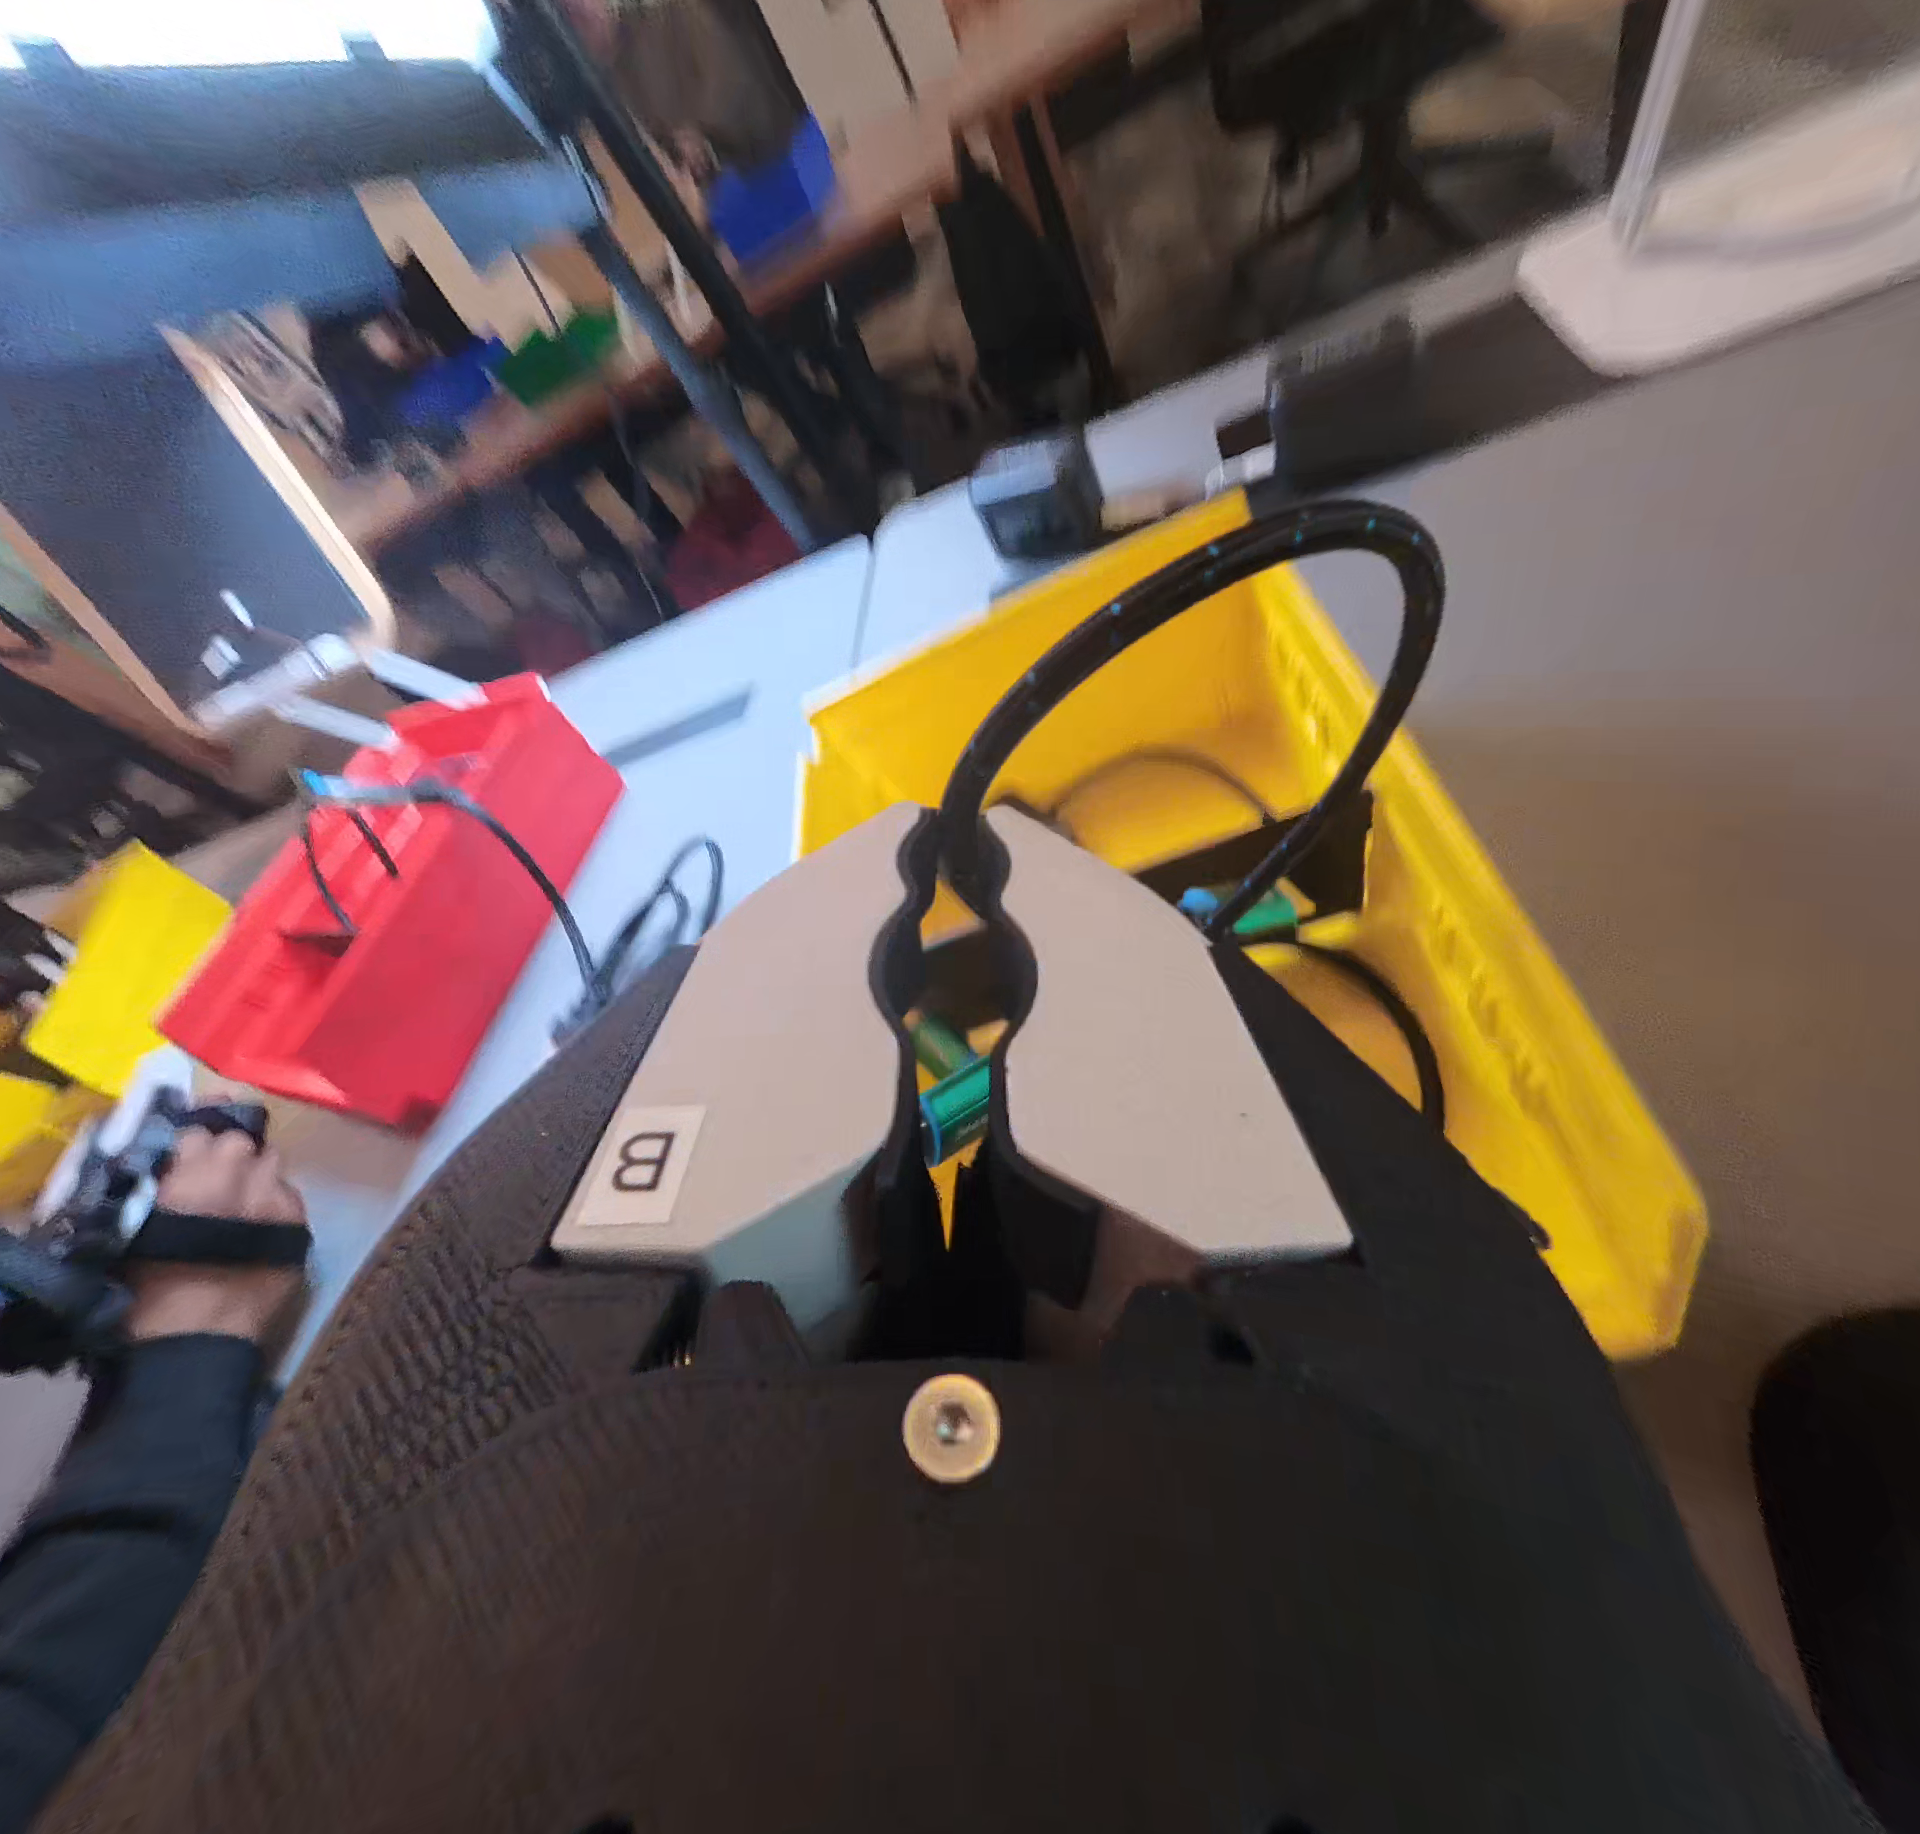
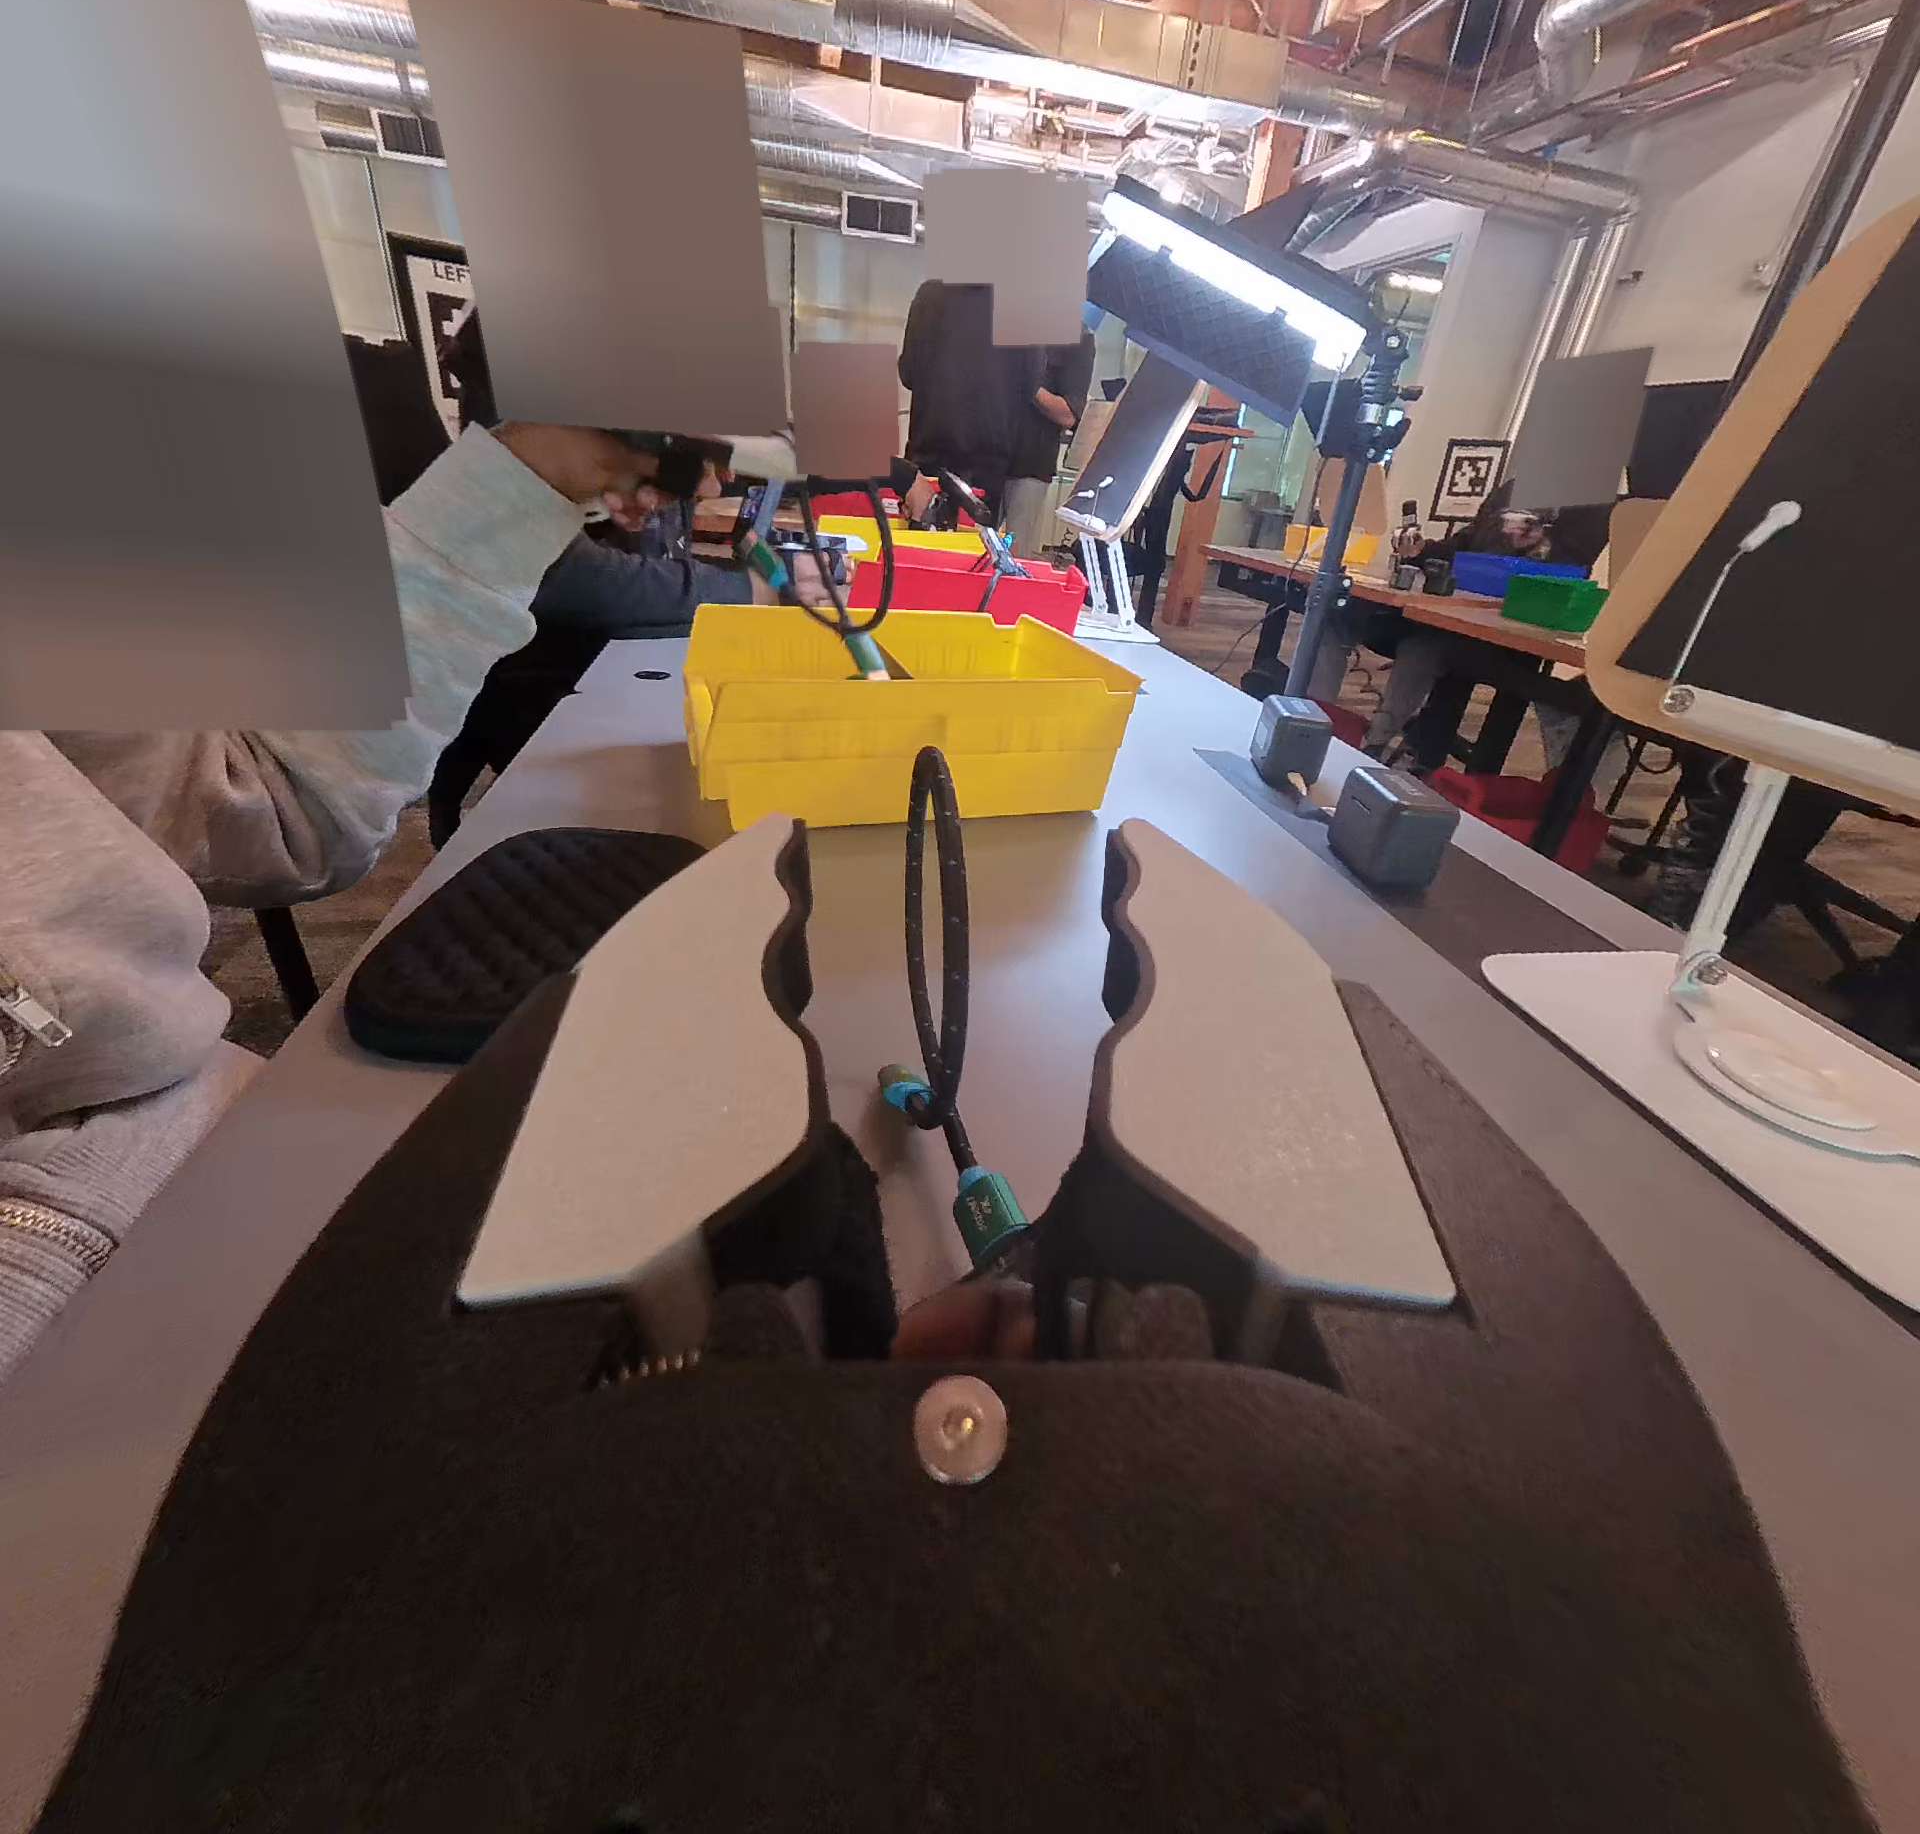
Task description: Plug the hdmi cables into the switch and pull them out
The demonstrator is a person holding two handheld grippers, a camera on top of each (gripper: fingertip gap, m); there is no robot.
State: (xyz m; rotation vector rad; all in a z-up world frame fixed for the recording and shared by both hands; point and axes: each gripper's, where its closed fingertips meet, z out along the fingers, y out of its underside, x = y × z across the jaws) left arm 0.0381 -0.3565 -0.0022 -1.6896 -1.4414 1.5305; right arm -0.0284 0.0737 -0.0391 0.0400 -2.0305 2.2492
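L gripper (image 1: 951,880) jaws pinch braided HDMI cable (image 1: 1195,621), light & springy; R gripper (image 2: 956,911) jaws wide, empty; better hold = rigid green plug (image 1: 956,1109).

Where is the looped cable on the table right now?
In the right wrist view the looped cable lies on the grey table, between the open right gripper's fingers, just in front of the yellow bin.

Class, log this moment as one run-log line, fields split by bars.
left gripper: shut on black braided cable above yellow plastic bin | right gripper: open, second braided cable on grey table | switch: unseen
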